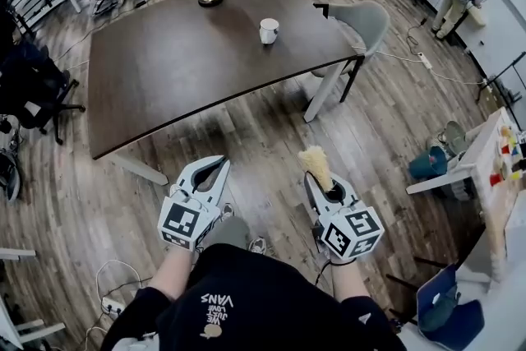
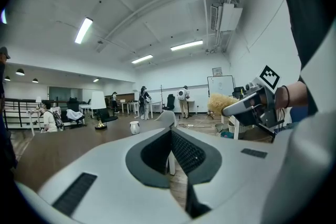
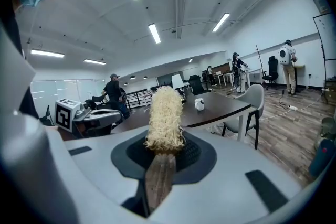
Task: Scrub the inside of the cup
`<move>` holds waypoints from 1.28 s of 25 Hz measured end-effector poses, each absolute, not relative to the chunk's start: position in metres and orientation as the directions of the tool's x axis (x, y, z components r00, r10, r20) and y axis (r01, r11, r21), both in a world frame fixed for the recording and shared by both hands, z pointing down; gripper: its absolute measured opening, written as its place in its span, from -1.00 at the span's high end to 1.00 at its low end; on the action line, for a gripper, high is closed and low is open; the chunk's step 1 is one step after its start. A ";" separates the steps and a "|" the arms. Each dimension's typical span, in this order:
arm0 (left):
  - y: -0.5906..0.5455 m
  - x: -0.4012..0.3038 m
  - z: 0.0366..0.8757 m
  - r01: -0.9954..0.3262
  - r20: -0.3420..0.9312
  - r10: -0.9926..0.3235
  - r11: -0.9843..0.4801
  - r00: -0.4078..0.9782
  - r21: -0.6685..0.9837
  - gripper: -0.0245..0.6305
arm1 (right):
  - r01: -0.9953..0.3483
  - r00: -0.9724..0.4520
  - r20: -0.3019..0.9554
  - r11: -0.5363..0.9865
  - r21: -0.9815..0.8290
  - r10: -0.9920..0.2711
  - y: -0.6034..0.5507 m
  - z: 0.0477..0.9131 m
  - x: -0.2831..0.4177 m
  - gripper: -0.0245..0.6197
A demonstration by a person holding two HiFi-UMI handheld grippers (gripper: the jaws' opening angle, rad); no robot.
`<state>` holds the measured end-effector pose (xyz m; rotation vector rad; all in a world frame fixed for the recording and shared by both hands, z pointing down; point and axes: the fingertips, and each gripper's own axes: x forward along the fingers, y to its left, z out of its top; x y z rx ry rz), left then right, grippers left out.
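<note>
a white cup (image 1: 269,30) is set upright on the dark bench (image 1: 164,70). a brush (image 1: 316,165) with pale straw bristles and a wooden handle is clamped in the right claw (image 1: 320,182), well apart from the cup.

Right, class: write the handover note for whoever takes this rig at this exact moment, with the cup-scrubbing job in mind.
Left hand-held gripper: shut, empty.
Right hand-held gripper: shut on the brush, pale bristles pointing forward.
Cup: white, upright on the dark table, well ahead of both hand-held grippers.
Done: brush in hand.
Left: walk up to the table, probably steady the cup with the left hand-held gripper, scrub its inside.
</note>
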<state>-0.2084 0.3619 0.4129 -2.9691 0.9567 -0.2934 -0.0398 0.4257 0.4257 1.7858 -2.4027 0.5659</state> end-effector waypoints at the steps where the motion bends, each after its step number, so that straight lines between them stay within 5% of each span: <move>1: 0.359 -0.208 0.413 -0.579 0.174 -0.580 -0.813 0.796 -0.062 0.89 | -0.940 -0.310 0.293 0.246 -0.237 -0.904 0.422 0.426 -0.040 0.70; 32: 0.142 -0.199 0.416 -0.471 0.189 -0.471 -0.881 0.862 -0.049 0.89 | -0.961 -0.200 0.294 0.129 -0.243 -0.935 0.215 0.424 -0.039 0.70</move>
